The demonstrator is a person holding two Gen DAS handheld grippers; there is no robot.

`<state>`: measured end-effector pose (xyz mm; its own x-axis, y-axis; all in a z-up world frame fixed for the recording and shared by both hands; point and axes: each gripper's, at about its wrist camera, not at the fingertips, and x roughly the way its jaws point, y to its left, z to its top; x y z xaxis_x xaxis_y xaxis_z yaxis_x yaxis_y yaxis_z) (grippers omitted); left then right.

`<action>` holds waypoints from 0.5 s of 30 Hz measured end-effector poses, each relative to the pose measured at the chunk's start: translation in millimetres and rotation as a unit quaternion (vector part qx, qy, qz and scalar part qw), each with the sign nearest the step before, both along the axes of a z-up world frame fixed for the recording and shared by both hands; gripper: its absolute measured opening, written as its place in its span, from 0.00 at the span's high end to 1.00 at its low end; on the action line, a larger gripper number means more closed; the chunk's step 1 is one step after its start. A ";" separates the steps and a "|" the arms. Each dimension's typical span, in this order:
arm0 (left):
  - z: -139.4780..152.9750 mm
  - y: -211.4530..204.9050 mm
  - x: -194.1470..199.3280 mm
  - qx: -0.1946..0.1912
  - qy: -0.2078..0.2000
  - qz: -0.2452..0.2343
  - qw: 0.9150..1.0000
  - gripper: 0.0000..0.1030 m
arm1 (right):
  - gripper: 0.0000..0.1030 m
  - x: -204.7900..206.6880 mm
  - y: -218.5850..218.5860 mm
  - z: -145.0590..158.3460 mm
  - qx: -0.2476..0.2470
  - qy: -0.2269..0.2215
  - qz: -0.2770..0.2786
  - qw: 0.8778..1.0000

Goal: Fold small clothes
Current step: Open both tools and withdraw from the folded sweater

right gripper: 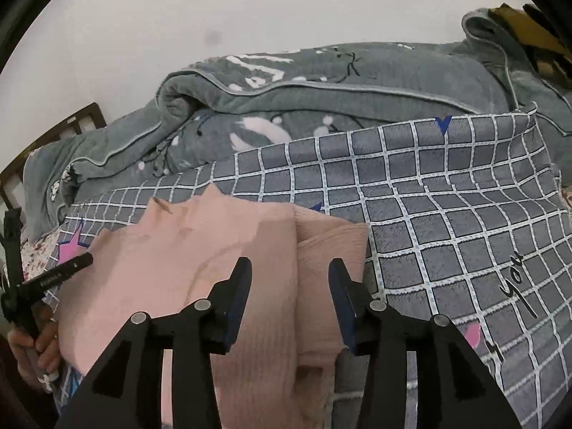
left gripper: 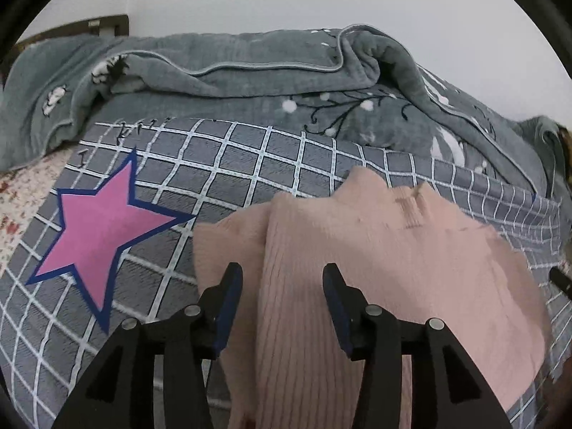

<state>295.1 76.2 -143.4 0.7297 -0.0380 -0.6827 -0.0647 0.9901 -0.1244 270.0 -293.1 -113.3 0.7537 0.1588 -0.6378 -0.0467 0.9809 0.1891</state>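
Now the pink top [left gripper: 375,250] lies on the checked blanket [left gripper: 250,164] beside its star [left gripper: 103,236]; left gripper [left gripper: 282,271] and right gripper [right gripper: 289,268] hover, jaws open, empty. Pinching one layer could undo the folded sleeves.

left gripper [left gripper: 282,286] jaws apart over pink ribbed garment [left gripper: 375,250] on checked blanket [left gripper: 250,164].
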 end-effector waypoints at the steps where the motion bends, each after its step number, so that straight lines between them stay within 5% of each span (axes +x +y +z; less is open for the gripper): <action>1: -0.1 -0.8 -2.9 0.002 0.000 0.000 1.000 0.56 | 0.57 -5.7 1.7 2.6 -0.002 -0.001 0.002 1.000; 15: 9.8 9.2 -55.7 -0.002 -0.007 0.005 1.000 0.54 | 0.54 -92.8 7.8 -16.6 -0.038 -0.008 0.007 0.999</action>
<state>239.3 85.4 -133.6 0.7400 -0.0343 -0.6717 -0.0721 0.9889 -0.1299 177.3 -285.3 -129.9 0.7624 0.1208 -0.6357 -0.0628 0.9916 0.1131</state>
